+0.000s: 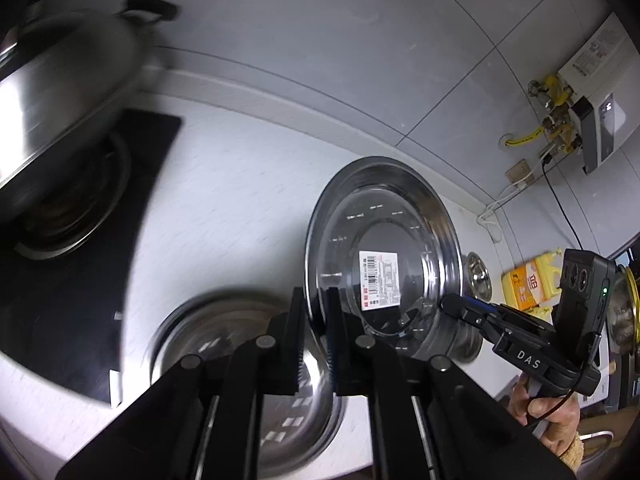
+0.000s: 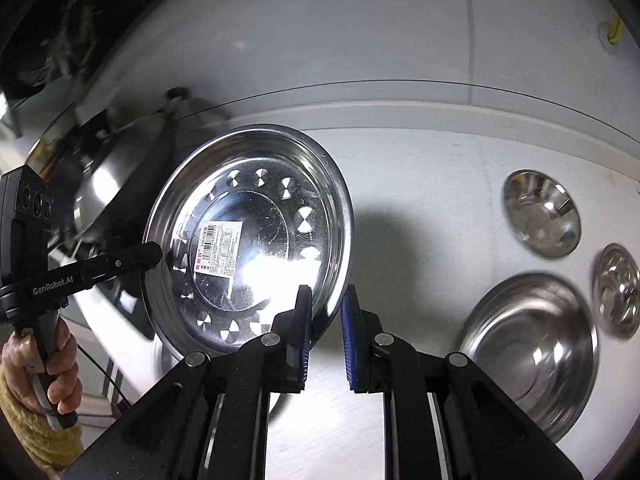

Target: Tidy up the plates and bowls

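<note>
The steel plate (image 1: 384, 256), with a barcode label (image 1: 379, 280) on its flat middle, hangs tilted in the air above the desk (image 1: 240, 200), gripped at 2 opposite rim points. The left claw (image 1: 314, 340) is clamped narrow on the rim nearest its camera; the right claw (image 2: 325, 336) pinches the opposite rim edge between its blue pads (image 2: 349, 344). Below the left claw sits a large steel bowl (image 1: 248, 380) on the desk. To the right of the right claw rest another large bowl (image 2: 532, 352) and 2 small bowls (image 2: 542, 214), one behind the other. Beyond the plate, left of both claws, a lidded steel pot (image 1: 60, 120) stands on the black stove (image 1: 80, 280). A hand (image 2: 44, 368) grips each claw's handle.
</note>
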